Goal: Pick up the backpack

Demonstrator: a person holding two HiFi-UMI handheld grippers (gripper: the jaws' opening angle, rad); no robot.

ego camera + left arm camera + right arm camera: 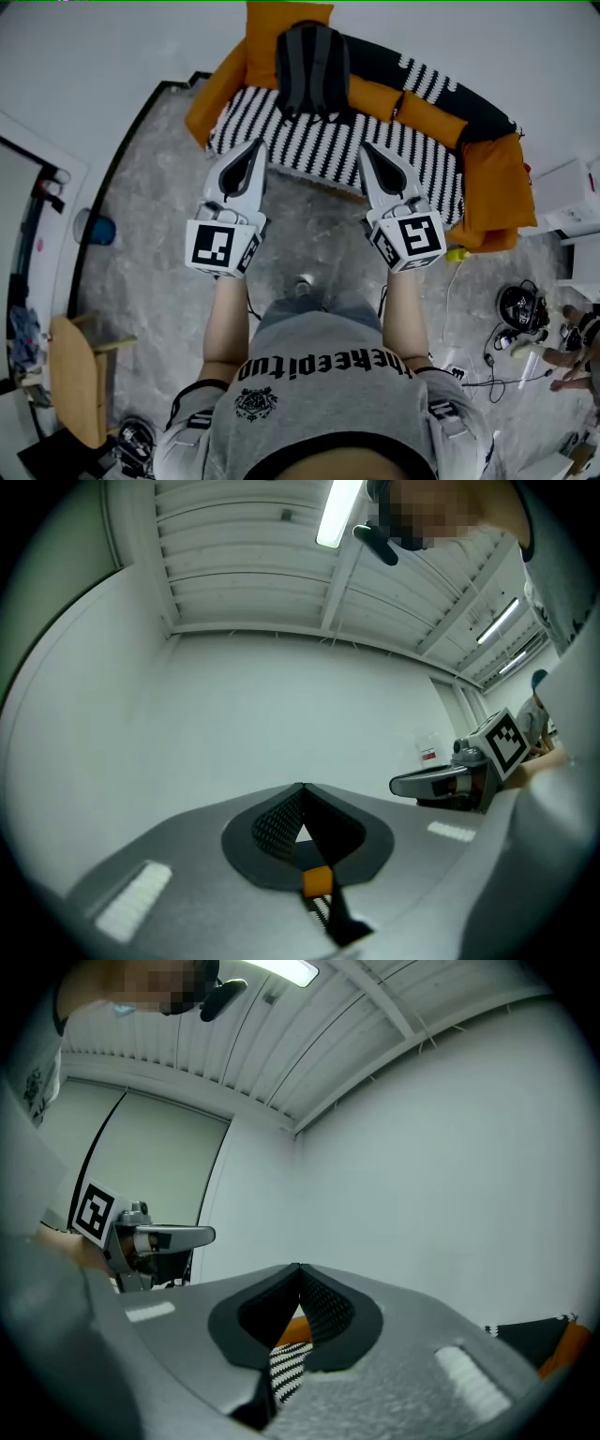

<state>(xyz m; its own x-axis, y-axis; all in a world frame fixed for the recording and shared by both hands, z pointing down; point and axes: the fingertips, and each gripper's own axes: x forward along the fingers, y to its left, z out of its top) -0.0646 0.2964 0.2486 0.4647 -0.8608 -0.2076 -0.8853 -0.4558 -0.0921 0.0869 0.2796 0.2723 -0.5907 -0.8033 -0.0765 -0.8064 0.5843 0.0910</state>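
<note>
A dark grey backpack (312, 67) leans upright against the orange back cushion of a sofa (319, 141) with a black-and-white striped seat, at the top middle of the head view. My left gripper (255, 142) and right gripper (366, 147) are held side by side in front of the sofa's near edge, short of the backpack and apart from it. Both are shut with nothing between the jaws. In the left gripper view the left gripper (302, 787) points at a white wall. Through the right gripper (298, 1267) a strip of striped seat and orange cushion shows.
Orange cushions (497, 187) lie on the sofa's right end. A wooden chair (80, 375) stands at the lower left and a blue bin (97, 230) by the left wall. Cables and black gear (520, 307) lie on the grey floor at the right, where a person's hands (567, 356) show.
</note>
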